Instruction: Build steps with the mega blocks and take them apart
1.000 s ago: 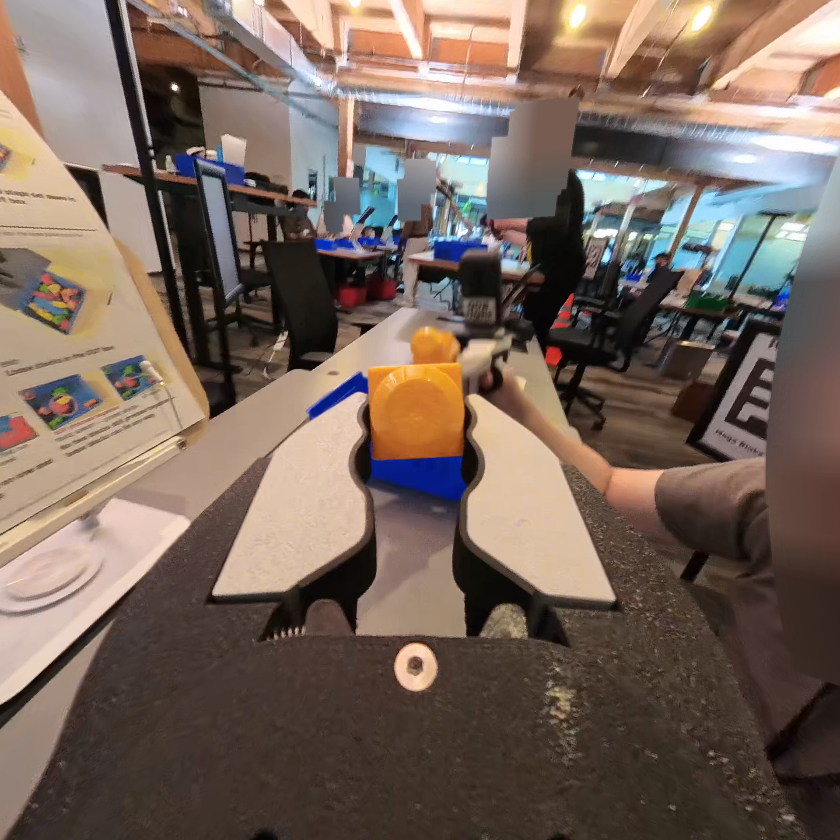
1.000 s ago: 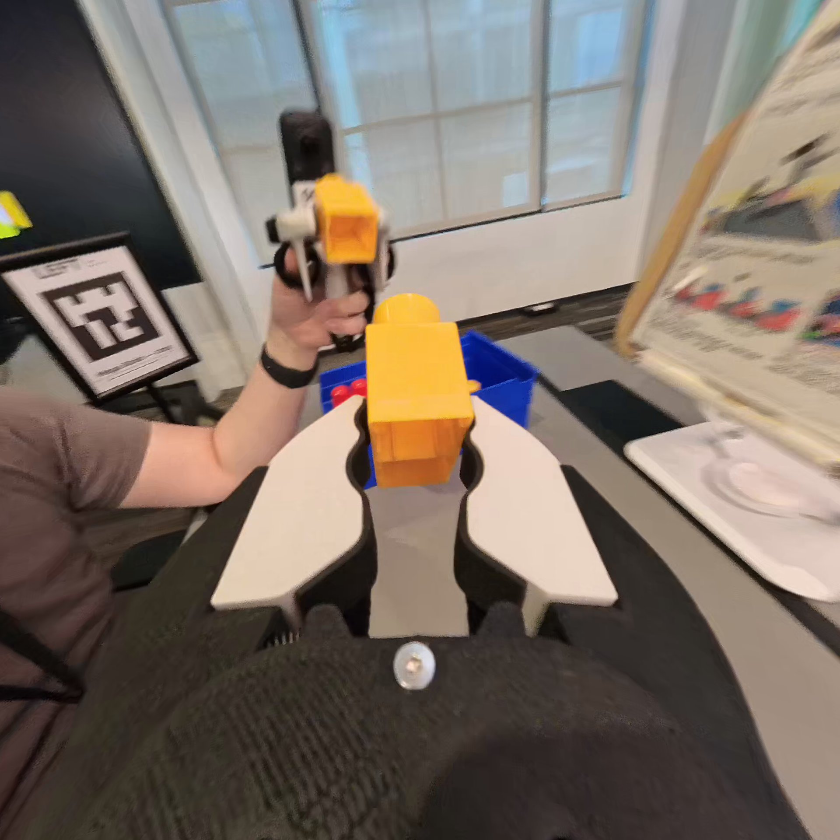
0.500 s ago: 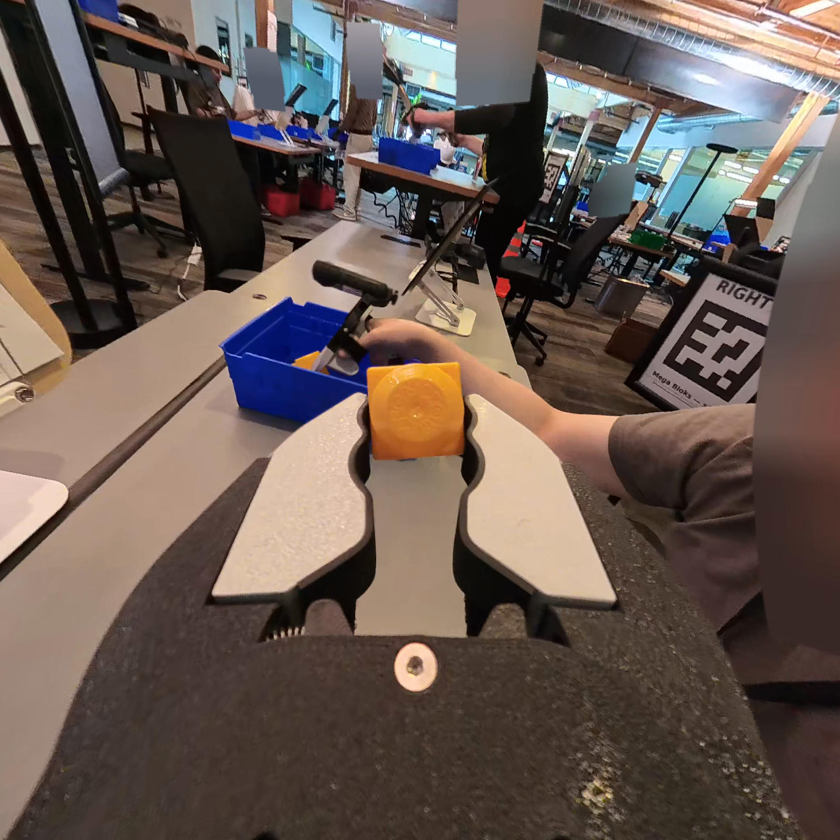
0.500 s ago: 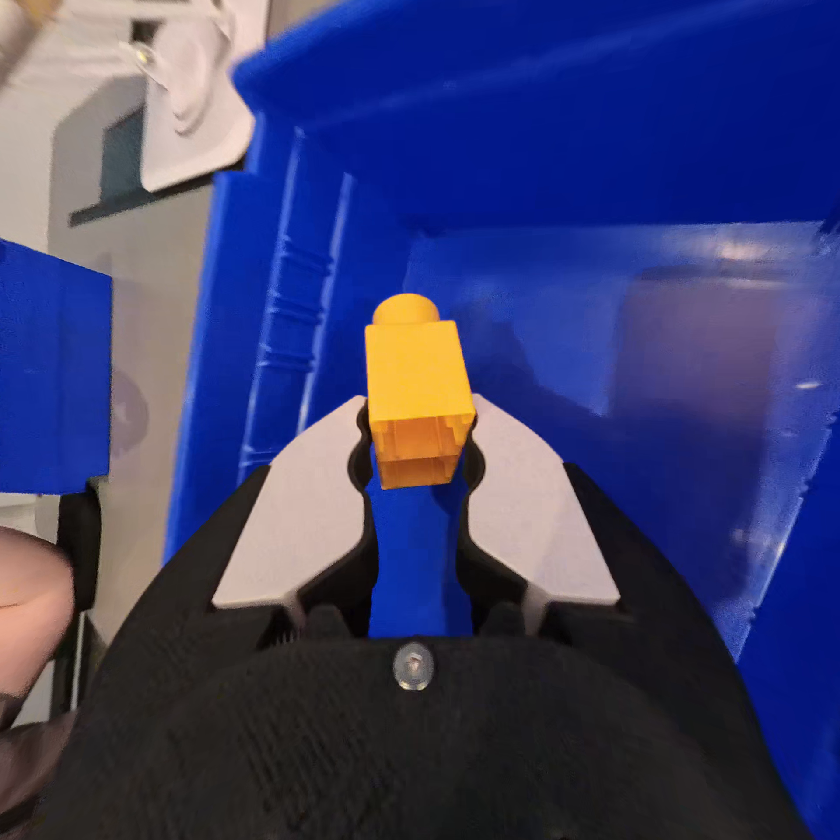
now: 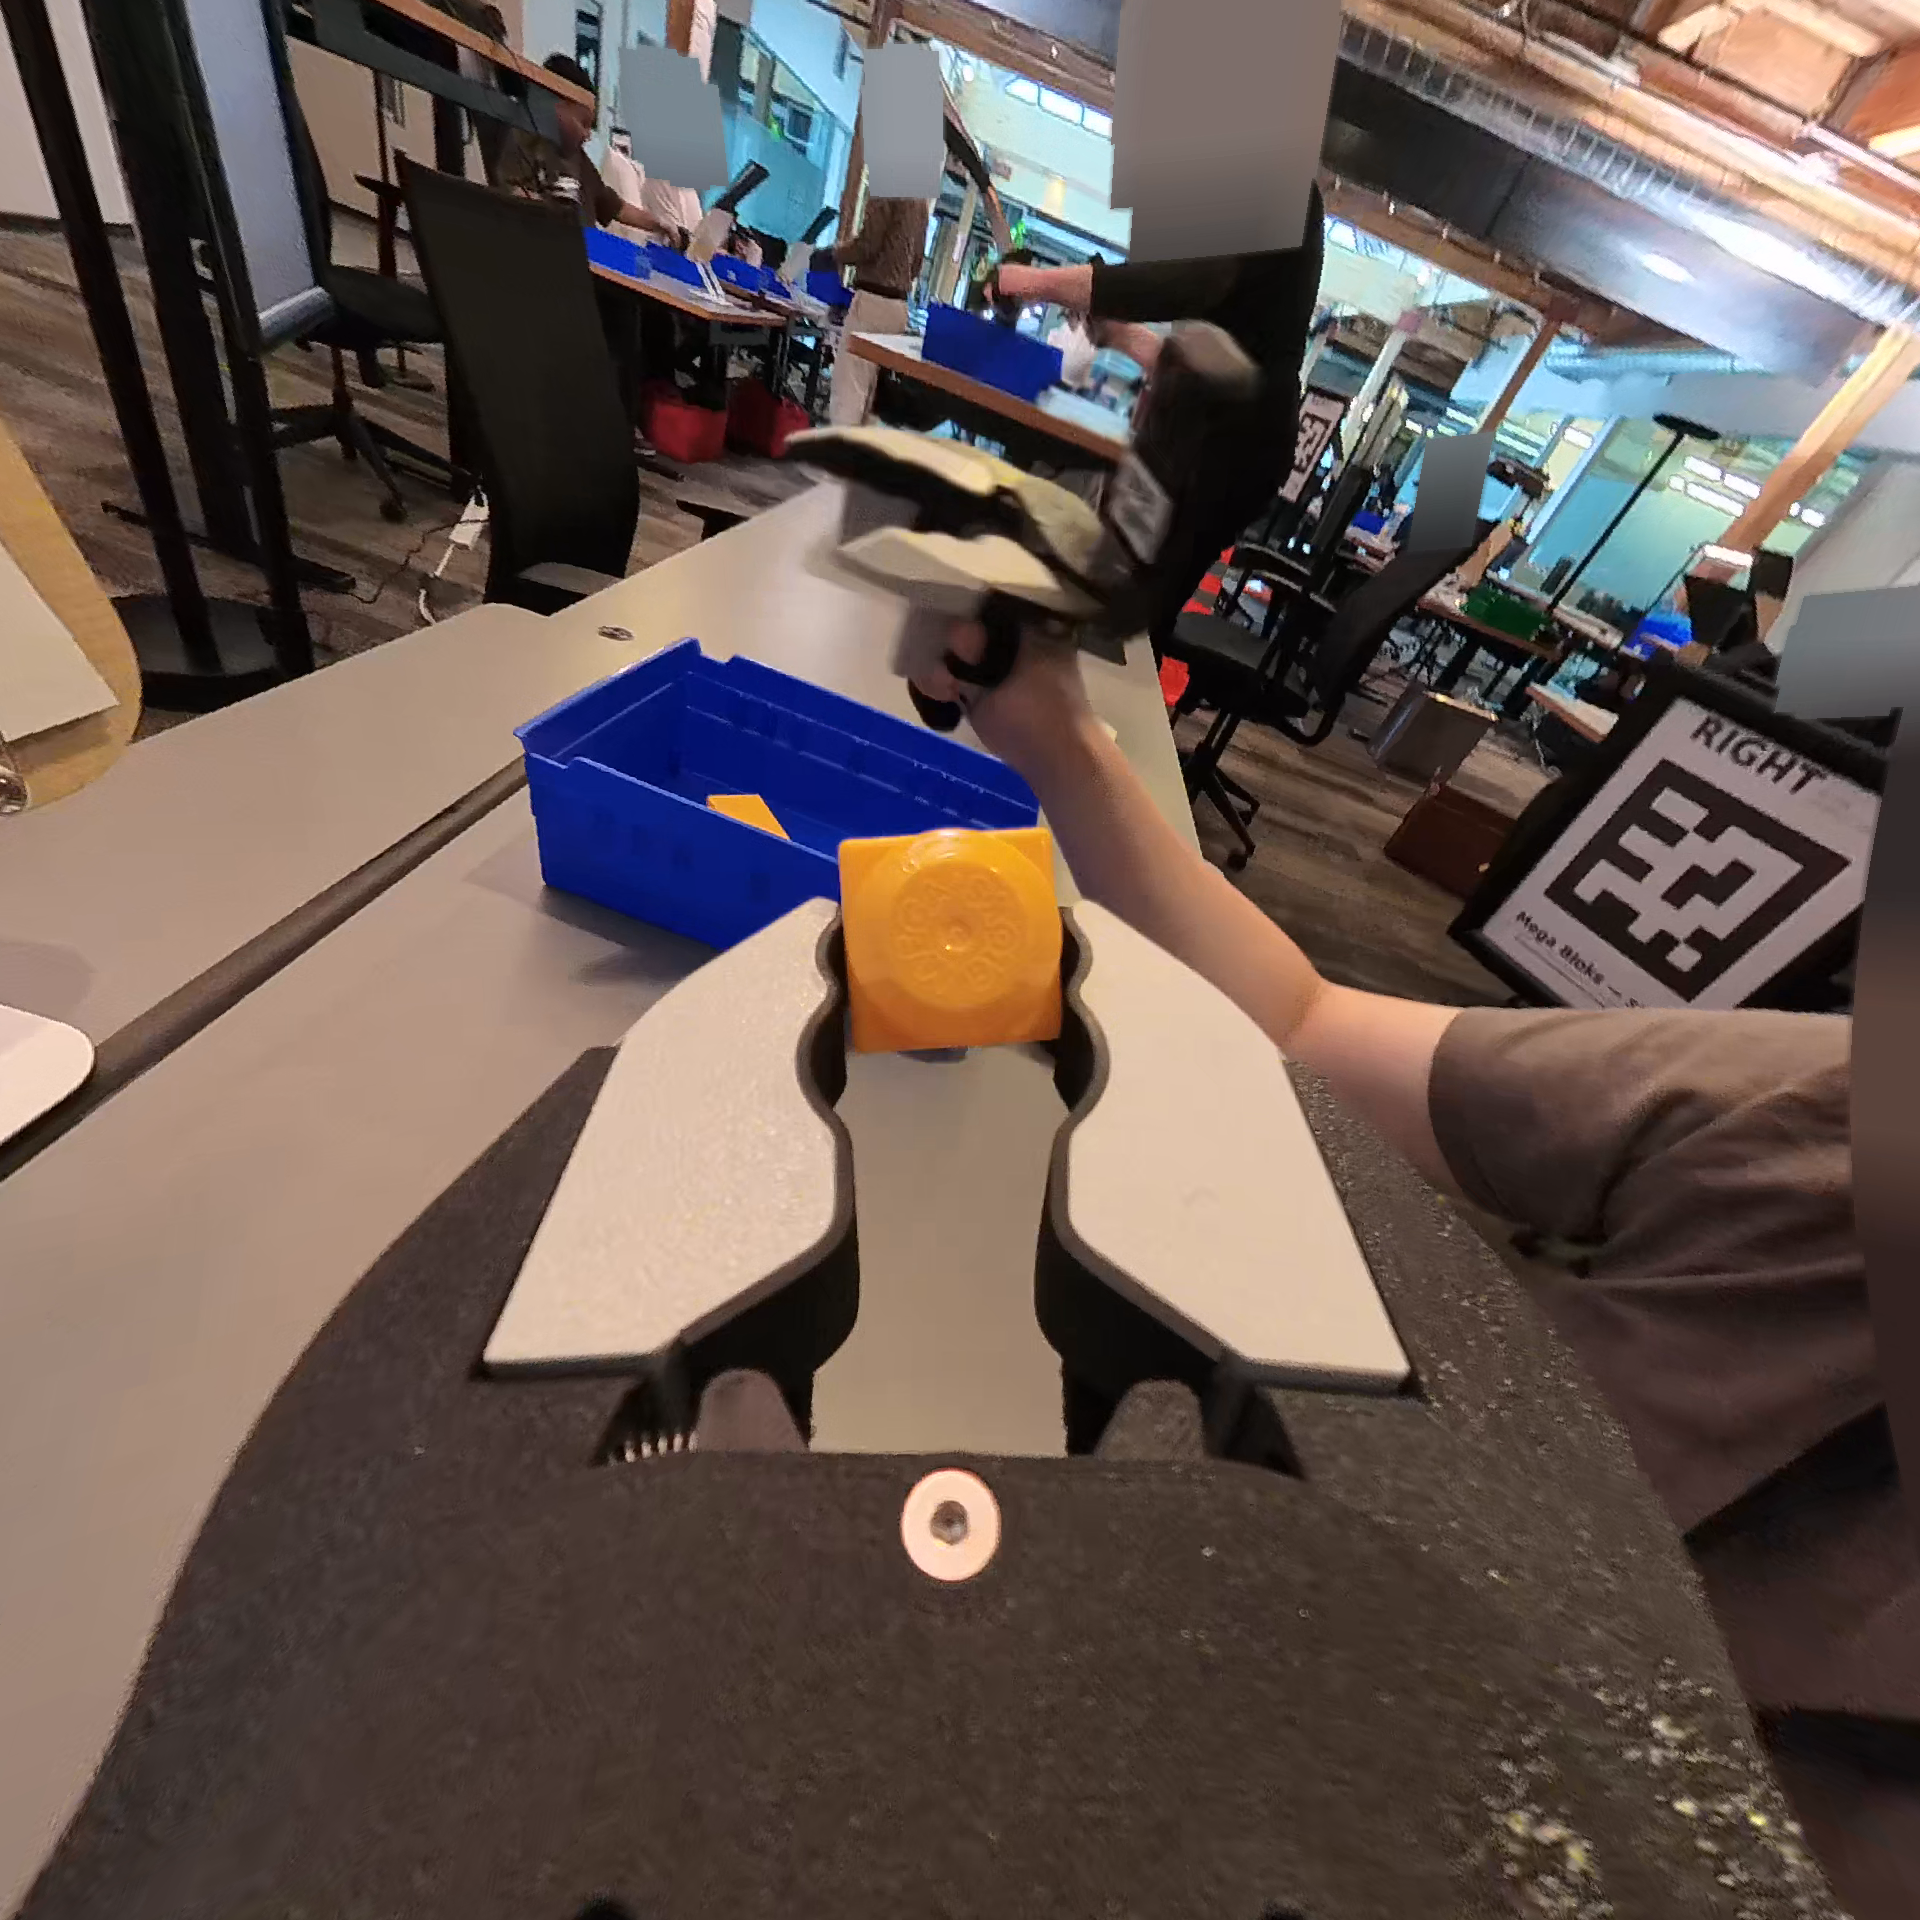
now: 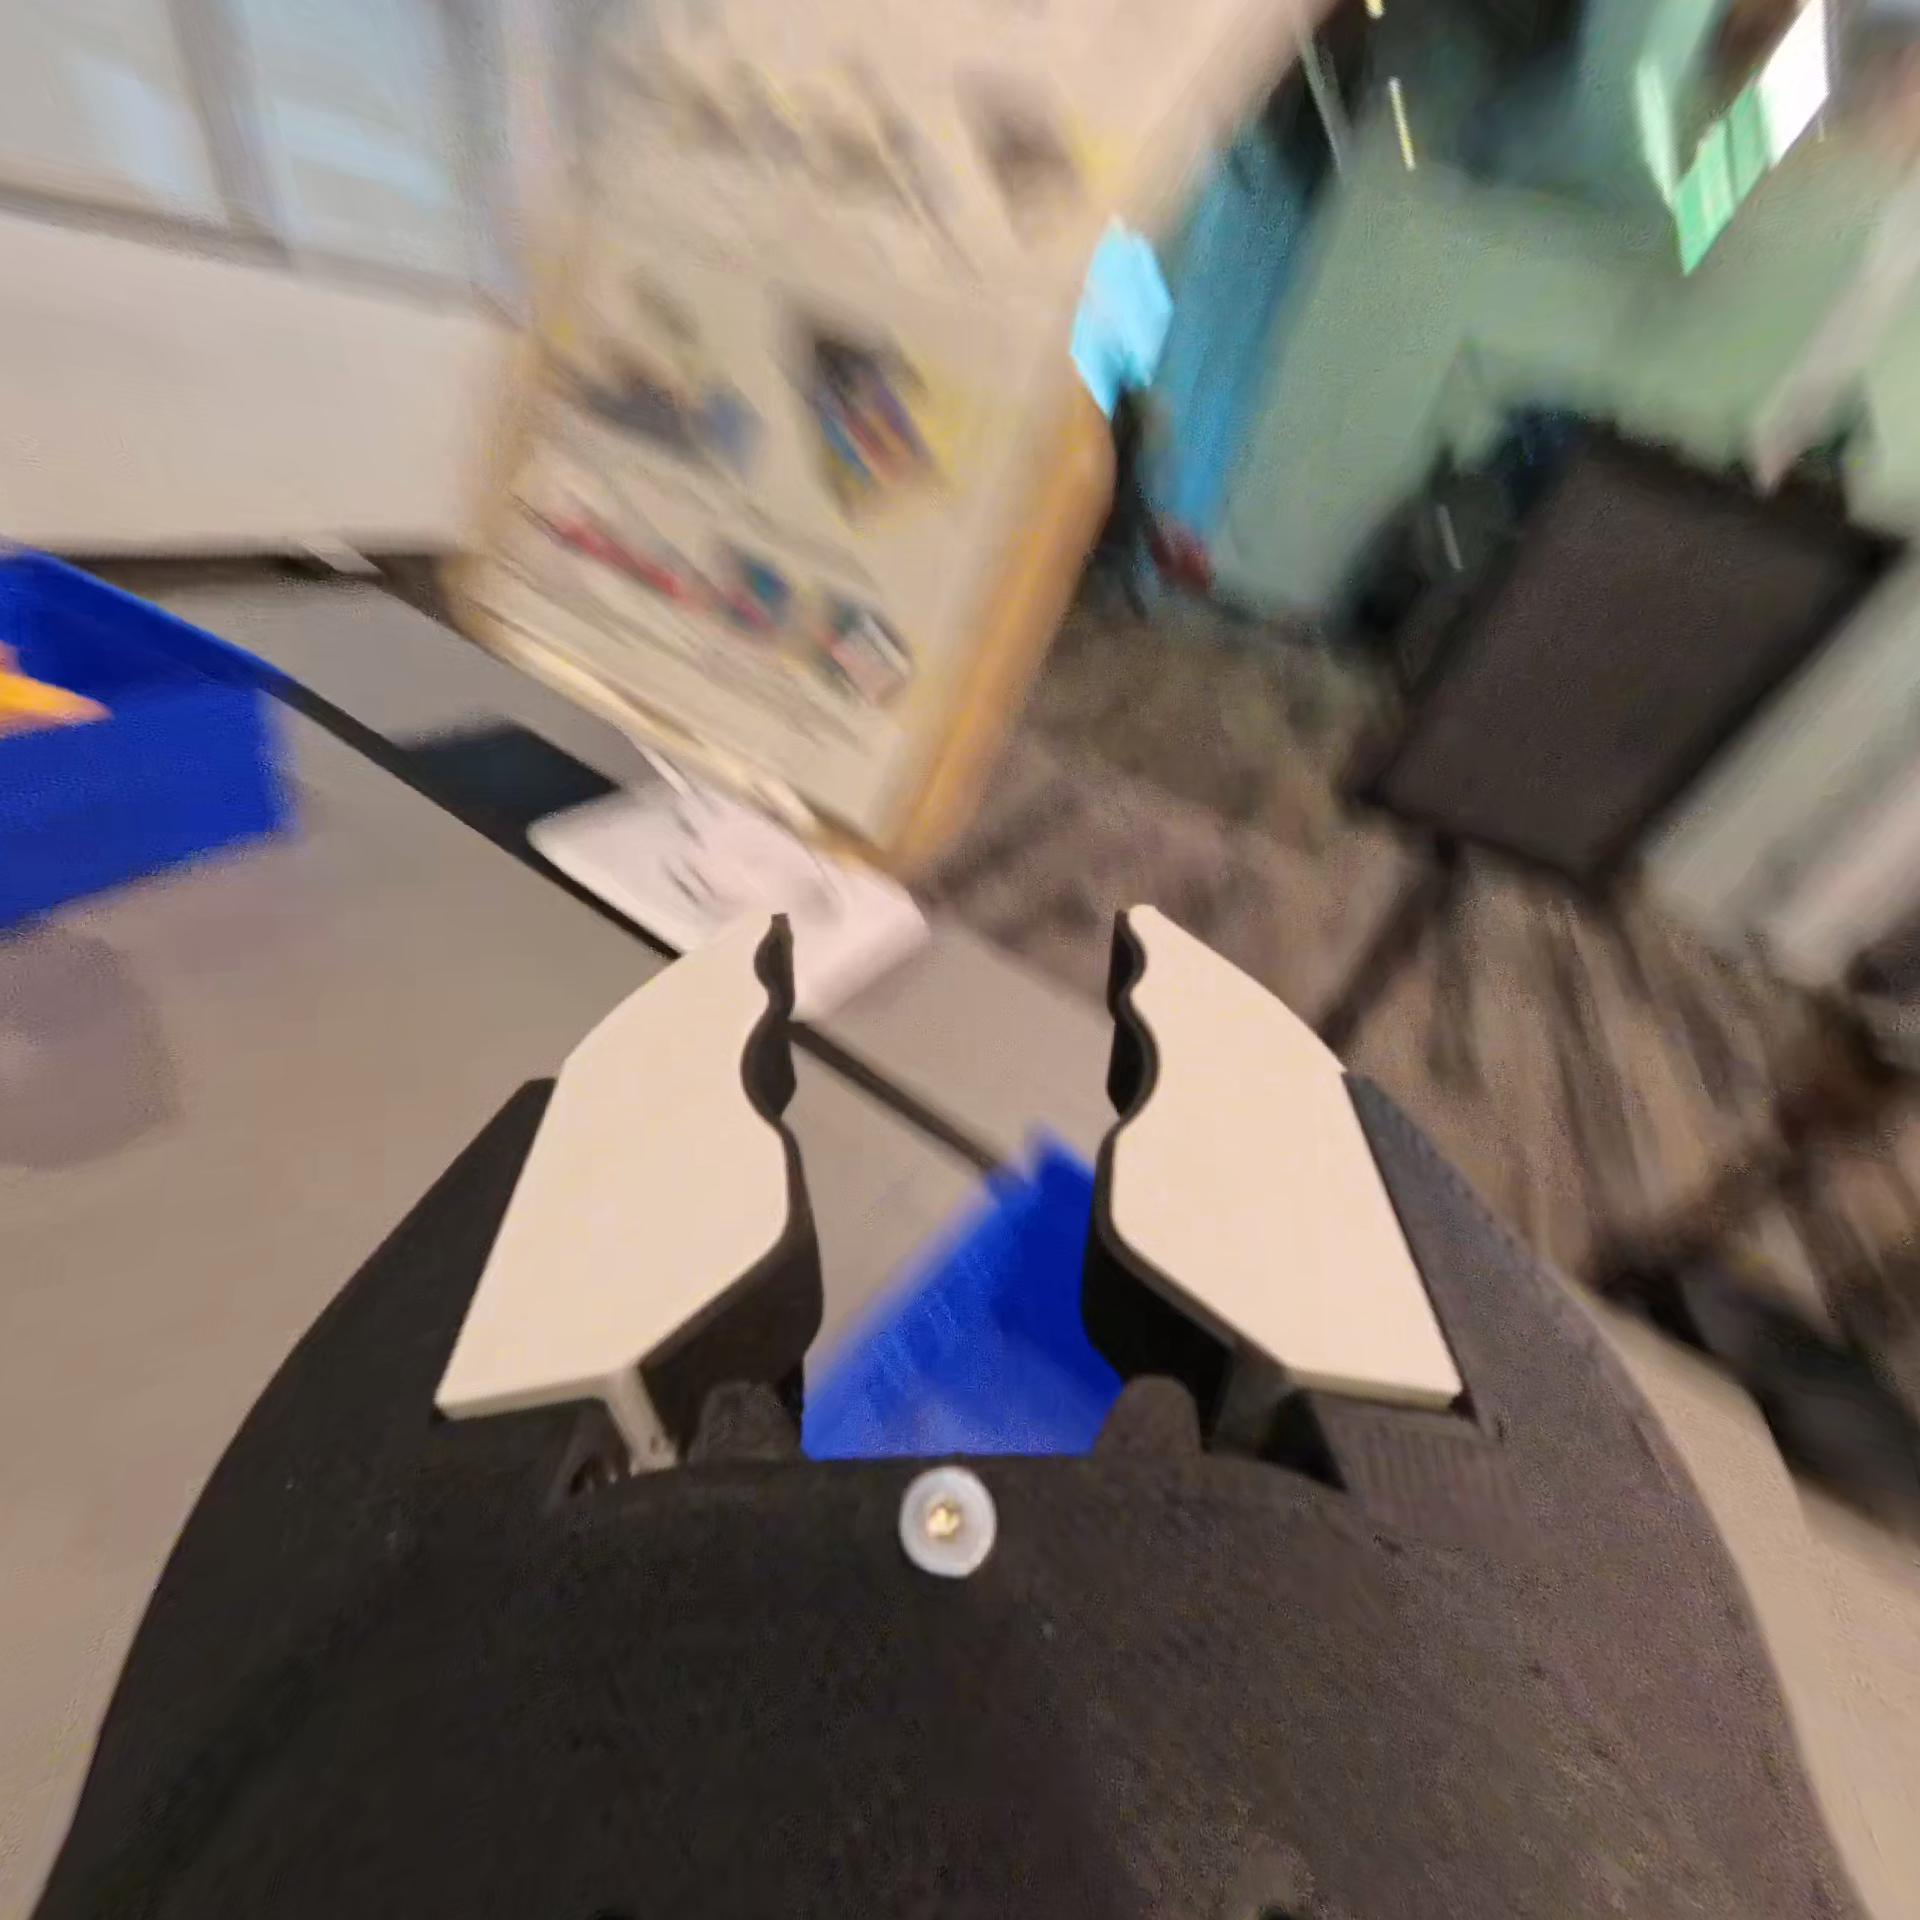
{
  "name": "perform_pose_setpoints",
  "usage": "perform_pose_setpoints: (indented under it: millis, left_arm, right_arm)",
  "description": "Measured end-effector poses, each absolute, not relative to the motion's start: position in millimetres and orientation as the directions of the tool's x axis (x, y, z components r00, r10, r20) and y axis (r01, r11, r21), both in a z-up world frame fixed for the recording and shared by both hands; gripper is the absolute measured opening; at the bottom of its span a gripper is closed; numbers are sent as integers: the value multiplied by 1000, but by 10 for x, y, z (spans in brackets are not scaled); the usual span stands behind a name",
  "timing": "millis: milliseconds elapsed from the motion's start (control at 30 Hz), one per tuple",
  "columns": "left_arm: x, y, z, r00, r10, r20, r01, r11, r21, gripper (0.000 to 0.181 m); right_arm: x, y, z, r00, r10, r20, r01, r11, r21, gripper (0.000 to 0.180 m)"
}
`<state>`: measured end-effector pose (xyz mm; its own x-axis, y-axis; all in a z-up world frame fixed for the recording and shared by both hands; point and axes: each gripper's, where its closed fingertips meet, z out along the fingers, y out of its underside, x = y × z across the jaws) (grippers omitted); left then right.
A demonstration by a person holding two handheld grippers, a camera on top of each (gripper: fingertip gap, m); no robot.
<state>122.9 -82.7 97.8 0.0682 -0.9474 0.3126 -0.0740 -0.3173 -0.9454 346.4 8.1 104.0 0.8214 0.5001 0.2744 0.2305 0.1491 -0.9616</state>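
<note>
My left gripper point(image 5: 948, 961) is shut on an orange mega block point(image 5: 951, 948), stud end facing the camera, held above the grey table point(image 5: 312, 1039). A blue bin point(image 5: 748, 790) stands on the table ahead, with another orange block point(image 5: 746, 812) lying inside. My right gripper point(image 6: 948, 966) is open and empty; in the left wrist view it point(image 5: 883, 509) is raised above the bin's far end, held by a hand. The right wrist view is blurred; a blue bin point(image 6: 125, 769) with an orange block point(image 6: 42, 701) shows at its left edge.
An instruction board on a stand point(image 6: 748, 520) rises at the table's side. A blue shape point(image 6: 966, 1340) shows between the right gripper's fingers. A framed marker sign point(image 5: 1683, 883), office chairs point(image 5: 530, 395) and people at other desks are behind. Tip to tip, the grippers are about 25 cm apart.
The right gripper let go of its orange block in the blue bin, opened, and rose out of the bin. The left gripper keeps its orange block and has come a little closer to the bin.
</note>
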Motion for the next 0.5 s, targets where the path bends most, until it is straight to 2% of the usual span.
perform_pose_setpoints:
  millis: [33,100,200,333,400,433,500]
  left_arm:
    - [1245,-804,971,71,-942,329,-60,-333,-941,37]
    - [1277,-771,954,72,-929,364,-34,-367,-930,37]
    - [1328,-760,943,59,-915,400,-3,-401,-916,37]
    - [1426,-786,862,51,-906,420,-20,-422,-907,37]
    - [1491,-822,796,40,-902,429,-46,-431,-901,37]
    - [1517,-837,765,36,-900,434,-60,-435,-898,37]
    - [1533,-858,815,9,-900,435,-30,-435,-900,36]
  right_arm:
    - [3090,-119,1205,758,565,325,199,274,-941,59]
    - [2444,-442,1266,635,646,424,192,399,-897,59]
    - [1804,-672,1024,500,669,550,308,456,-835,66]
    - [1384,-831,822,435,690,579,292,500,-815,67]
    - [1336,-785,780,470,652,595,312,508,-803,66]
    - [1350,-772,803,498,614,612,313,530,-788,64]
    - [1392,-790,841,518,566,641,310,575,-757,39]
